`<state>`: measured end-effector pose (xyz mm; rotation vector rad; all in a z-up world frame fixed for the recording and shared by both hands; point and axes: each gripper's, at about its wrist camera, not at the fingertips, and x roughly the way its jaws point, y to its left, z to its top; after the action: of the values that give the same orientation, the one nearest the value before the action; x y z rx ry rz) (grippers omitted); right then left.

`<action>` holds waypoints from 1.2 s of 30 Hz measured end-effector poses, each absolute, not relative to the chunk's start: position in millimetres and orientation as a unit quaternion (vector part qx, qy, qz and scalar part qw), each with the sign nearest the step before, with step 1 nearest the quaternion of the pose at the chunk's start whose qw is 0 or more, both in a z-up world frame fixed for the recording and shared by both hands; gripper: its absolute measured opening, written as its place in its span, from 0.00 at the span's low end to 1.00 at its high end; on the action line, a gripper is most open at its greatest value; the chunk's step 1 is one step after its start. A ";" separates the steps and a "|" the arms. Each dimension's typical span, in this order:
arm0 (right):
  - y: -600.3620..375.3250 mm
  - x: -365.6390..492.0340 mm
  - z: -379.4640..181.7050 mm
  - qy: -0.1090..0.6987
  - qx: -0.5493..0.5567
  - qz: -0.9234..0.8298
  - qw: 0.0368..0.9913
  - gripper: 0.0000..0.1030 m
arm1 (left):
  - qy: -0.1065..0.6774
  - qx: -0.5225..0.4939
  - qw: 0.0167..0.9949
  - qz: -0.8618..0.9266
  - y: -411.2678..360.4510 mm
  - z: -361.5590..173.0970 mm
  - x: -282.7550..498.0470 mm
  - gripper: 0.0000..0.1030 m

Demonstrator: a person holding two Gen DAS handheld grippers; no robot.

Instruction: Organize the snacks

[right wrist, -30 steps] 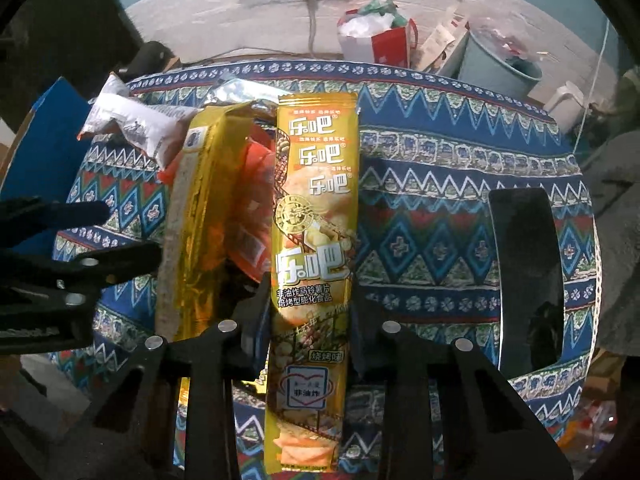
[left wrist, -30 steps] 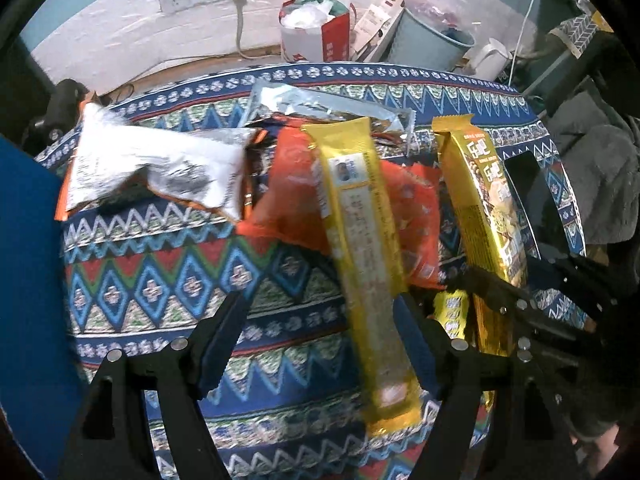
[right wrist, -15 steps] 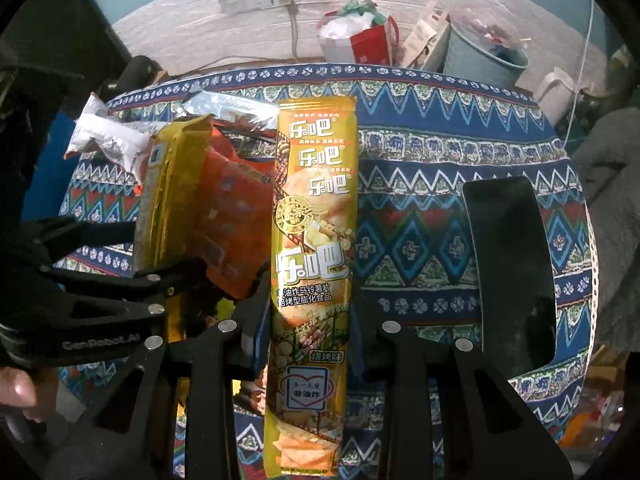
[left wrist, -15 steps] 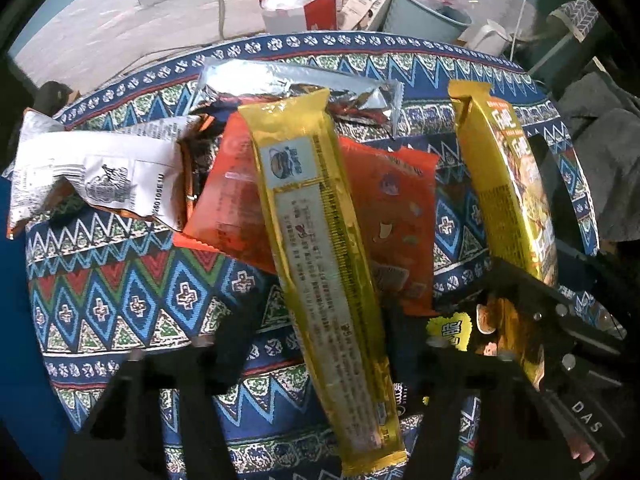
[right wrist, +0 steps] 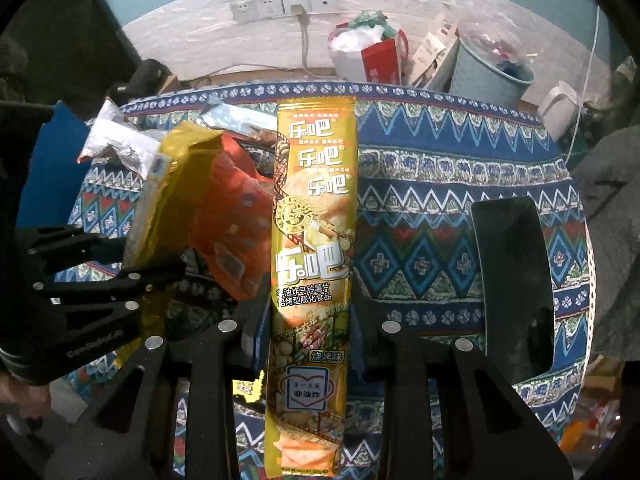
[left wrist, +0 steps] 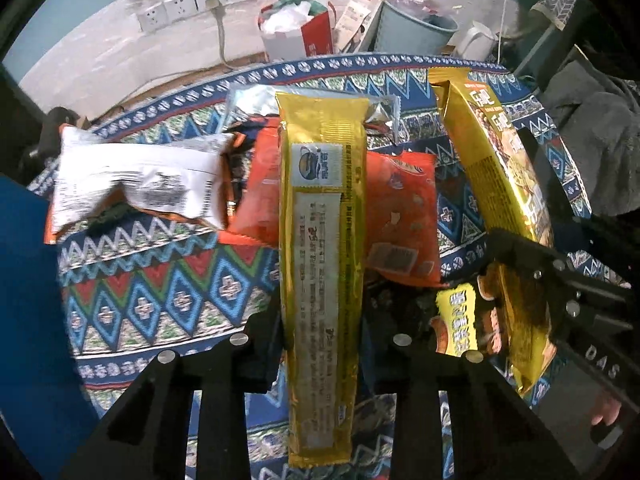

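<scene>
The left tongs (left wrist: 322, 344) are clamped on a long yellow snack packet (left wrist: 322, 240), back side up with its printed label panel showing; the packet runs lengthwise between the 2 fingers and juts well ahead of them and a little behind. The right tongs (right wrist: 310, 332) are clamped on a second long yellow crisp packet (right wrist: 312, 248), front side up with large white characters along it, held the same way down the middle of the fingers.

Just ahead of the left tongs, under the held packet, an orange snack bag (left wrist: 400, 216) lies on the patterned cloth of the surface (left wrist: 152, 292). Beyond it, at the far tip of the packet, lies a crumpled silver foil wrapper (left wrist: 256, 106). Ahead and to the left of the left tongs a white-and-orange packet (left wrist: 136, 180) lies blurred. Close to the right of the left tongs a small yellow packet (left wrist: 456, 320) sits between the 2 pairs of tongs, partly hidden.

To the right of the right tongs a flat black object (right wrist: 512, 280) rests on the cloth, well apart from the snacks. Far ahead of both tongs, past the edge of the surface, stand a red-and-white paper bag (right wrist: 372, 56), a pale blue bin (right wrist: 488, 76) and a row of wall sockets (right wrist: 284, 4).
</scene>
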<state>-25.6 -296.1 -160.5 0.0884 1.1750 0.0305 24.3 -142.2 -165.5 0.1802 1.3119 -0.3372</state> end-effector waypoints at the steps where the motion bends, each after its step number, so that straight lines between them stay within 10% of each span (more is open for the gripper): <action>1: -295.6 -25.4 -158.7 0.553 0.041 0.015 0.832 0.30 | 0.603 0.086 0.778 -0.155 -137.6 -161.6 21.3 0.32; 36: -203.5 -17.8 -62.5 0.465 0.018 0.081 0.882 0.29 | 0.481 0.063 0.866 -0.124 -33.2 -35.8 -15.3 0.31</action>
<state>-17.8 -203.5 -62.5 0.0368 0.9681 0.1689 -15.3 -33.2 -35.8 0.1320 1.0071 -0.2588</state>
